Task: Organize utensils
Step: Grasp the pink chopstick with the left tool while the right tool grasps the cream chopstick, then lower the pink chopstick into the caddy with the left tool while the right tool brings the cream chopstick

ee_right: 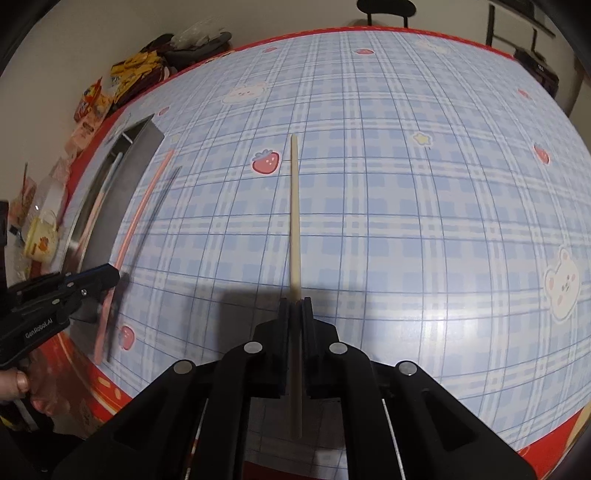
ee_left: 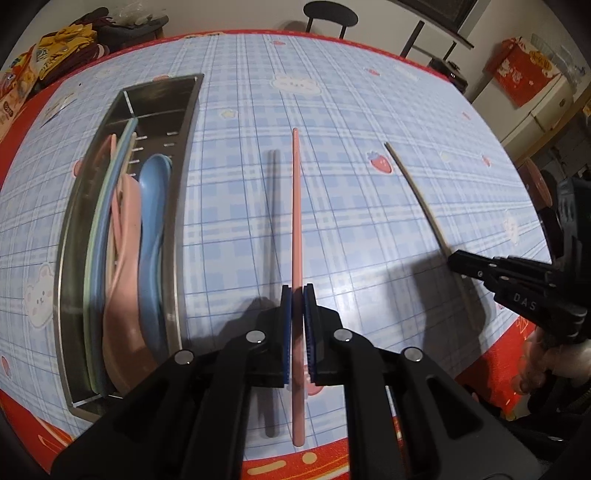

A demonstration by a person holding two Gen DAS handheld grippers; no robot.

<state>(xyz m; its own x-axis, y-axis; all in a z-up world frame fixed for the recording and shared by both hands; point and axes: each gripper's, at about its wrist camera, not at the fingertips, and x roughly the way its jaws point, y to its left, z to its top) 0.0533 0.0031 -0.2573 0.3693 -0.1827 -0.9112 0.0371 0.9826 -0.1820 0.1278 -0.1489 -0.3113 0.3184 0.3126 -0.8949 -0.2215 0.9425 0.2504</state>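
My left gripper (ee_left: 297, 291) is shut on a pink chopstick (ee_left: 296, 206) and holds it above the table; its shadow lies just to its left. A steel utensil tray (ee_left: 177, 221) lies to the left and holds pink and blue spoons (ee_left: 153, 206) and several pastel chopsticks. My right gripper (ee_right: 295, 304) is shut on a beige chopstick (ee_right: 294, 210), held above the table. In the left wrist view the right gripper (ee_left: 458, 260) and its beige chopstick (ee_left: 417, 192) show at right. In the right wrist view the left gripper (ee_right: 110, 275), pink chopstick (ee_right: 142, 206) and tray (ee_right: 110, 206) show at left.
The table wears a blue plaid cloth (ee_right: 406, 221) with a red border. Snack bags and clutter (ee_left: 55, 48) lie beyond the far left edge. A stool (ee_left: 330, 16) and a red box (ee_left: 524, 70) stand beyond the far side.
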